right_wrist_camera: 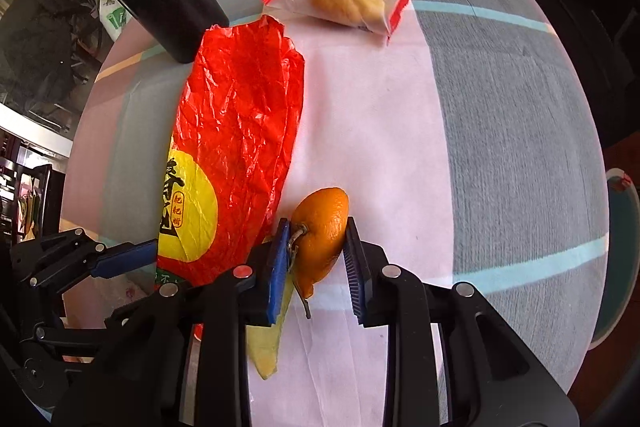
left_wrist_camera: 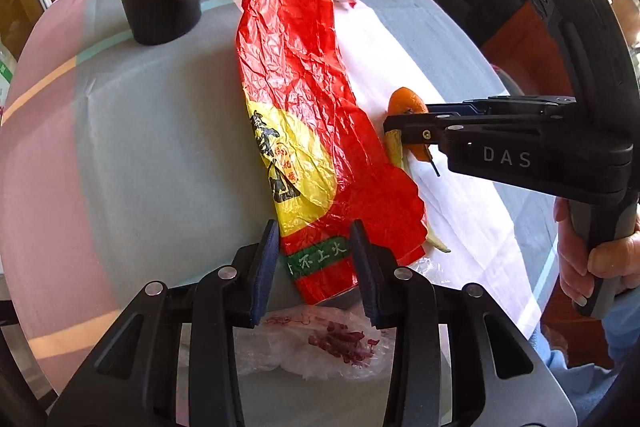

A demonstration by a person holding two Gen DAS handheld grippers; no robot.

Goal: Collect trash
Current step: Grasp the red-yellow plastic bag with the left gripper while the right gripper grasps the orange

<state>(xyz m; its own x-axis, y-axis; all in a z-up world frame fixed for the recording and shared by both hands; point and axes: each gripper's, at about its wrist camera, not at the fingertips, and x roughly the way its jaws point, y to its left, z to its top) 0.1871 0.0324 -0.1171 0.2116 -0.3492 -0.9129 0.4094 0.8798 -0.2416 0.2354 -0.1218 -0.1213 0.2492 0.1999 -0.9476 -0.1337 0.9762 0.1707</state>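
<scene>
Right tongs (right_wrist_camera: 316, 259) around orange peel (right_wrist_camera: 322, 239), contact unclear

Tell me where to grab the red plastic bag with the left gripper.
Grip the near end of the red plastic bag, which lies flat and lengthwise between the fingers of the left gripper. Come down from above and pinch the crinkled film near the green band.

The left gripper (left_wrist_camera: 316, 267) hung low with its jaws parted, nothing between them. The right gripper (right_wrist_camera: 316, 259) reached in from the person's right, jaws closed against both sides of an orange peel (right_wrist_camera: 322, 231); a bare hand (left_wrist_camera: 596, 259) clasped its handle.
</scene>
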